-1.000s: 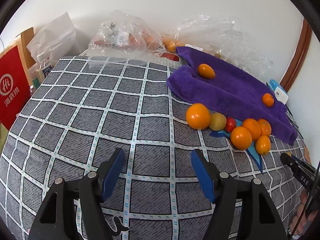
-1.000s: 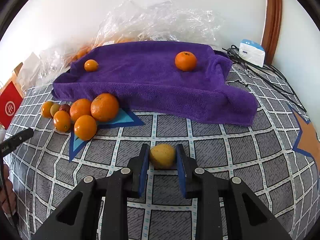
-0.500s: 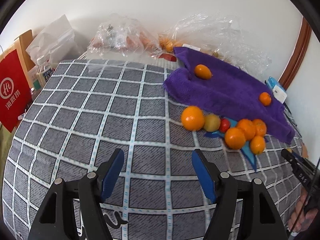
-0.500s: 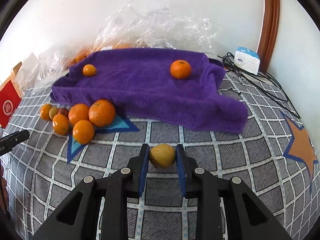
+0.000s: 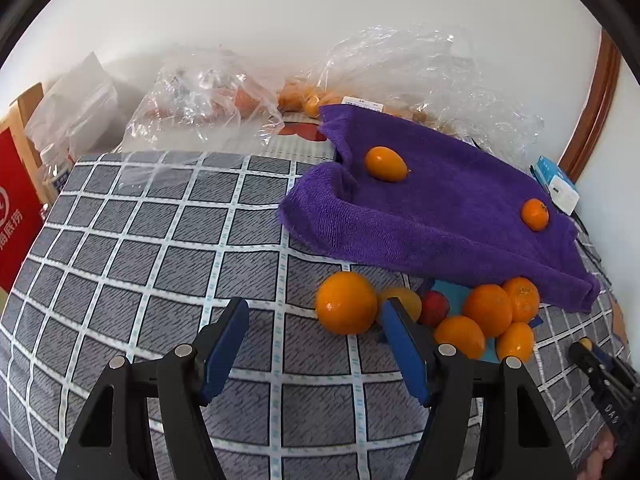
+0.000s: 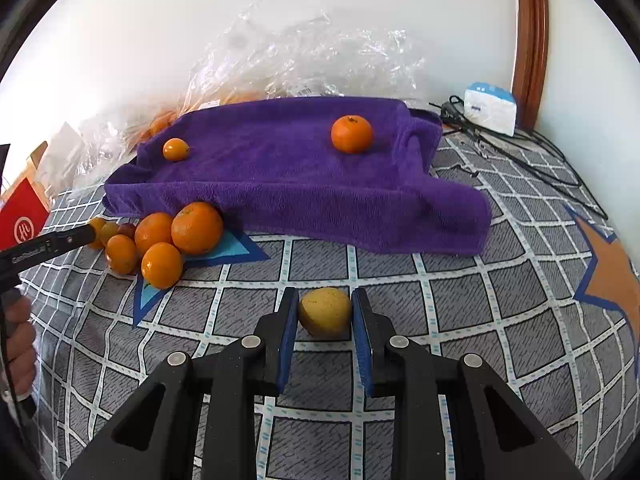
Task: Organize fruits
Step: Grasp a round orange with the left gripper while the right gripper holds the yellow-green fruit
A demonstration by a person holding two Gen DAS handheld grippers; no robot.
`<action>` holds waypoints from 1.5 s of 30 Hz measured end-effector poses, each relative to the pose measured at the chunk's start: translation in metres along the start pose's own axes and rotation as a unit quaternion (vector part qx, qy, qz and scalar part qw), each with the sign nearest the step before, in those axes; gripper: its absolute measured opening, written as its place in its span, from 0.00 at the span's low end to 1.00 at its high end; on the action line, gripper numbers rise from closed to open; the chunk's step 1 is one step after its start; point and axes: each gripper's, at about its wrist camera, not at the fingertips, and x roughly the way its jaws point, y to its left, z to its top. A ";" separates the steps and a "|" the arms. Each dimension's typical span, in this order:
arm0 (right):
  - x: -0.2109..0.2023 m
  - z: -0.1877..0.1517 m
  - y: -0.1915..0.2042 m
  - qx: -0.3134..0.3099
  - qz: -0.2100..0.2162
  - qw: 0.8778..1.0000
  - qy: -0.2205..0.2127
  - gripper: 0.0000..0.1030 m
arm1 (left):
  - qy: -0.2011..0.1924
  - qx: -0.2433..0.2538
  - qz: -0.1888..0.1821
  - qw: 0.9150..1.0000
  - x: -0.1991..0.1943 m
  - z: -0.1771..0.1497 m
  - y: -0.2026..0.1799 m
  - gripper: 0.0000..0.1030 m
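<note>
Right hand-held gripper around half-hidden yellow fruit

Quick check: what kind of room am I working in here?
Probably a bedroom at home: the fruit sits on a checked bedspread by a wall, beside a purple towel, shopping bags and a charger.

A towel lies ahead of the right hand-held gripper, with two fruits on it. A fruit cluster sits ahead-left of that gripper, against the towel's near edge. Plastic bags lie behind the towel; a small box lies ahead-right.
</note>
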 end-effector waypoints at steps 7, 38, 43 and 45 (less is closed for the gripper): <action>0.005 0.001 0.004 -0.007 -0.005 1.000 0.011 0.26 | -0.005 0.005 -0.031 0.999 0.000 -0.006 -0.003 0.30; 0.004 0.001 0.001 0.006 -0.017 1.000 0.005 0.26 | -0.042 -0.047 -0.019 0.998 -0.016 -0.001 0.012 0.30; -0.001 0.004 0.000 0.012 -0.023 1.000 0.001 0.26 | -0.041 -0.048 -0.037 0.997 -0.027 0.004 0.011 0.30; -0.007 0.010 0.000 0.015 -0.019 1.000 -0.006 0.26 | -0.045 -0.043 -0.035 0.997 -0.034 0.009 0.010 0.30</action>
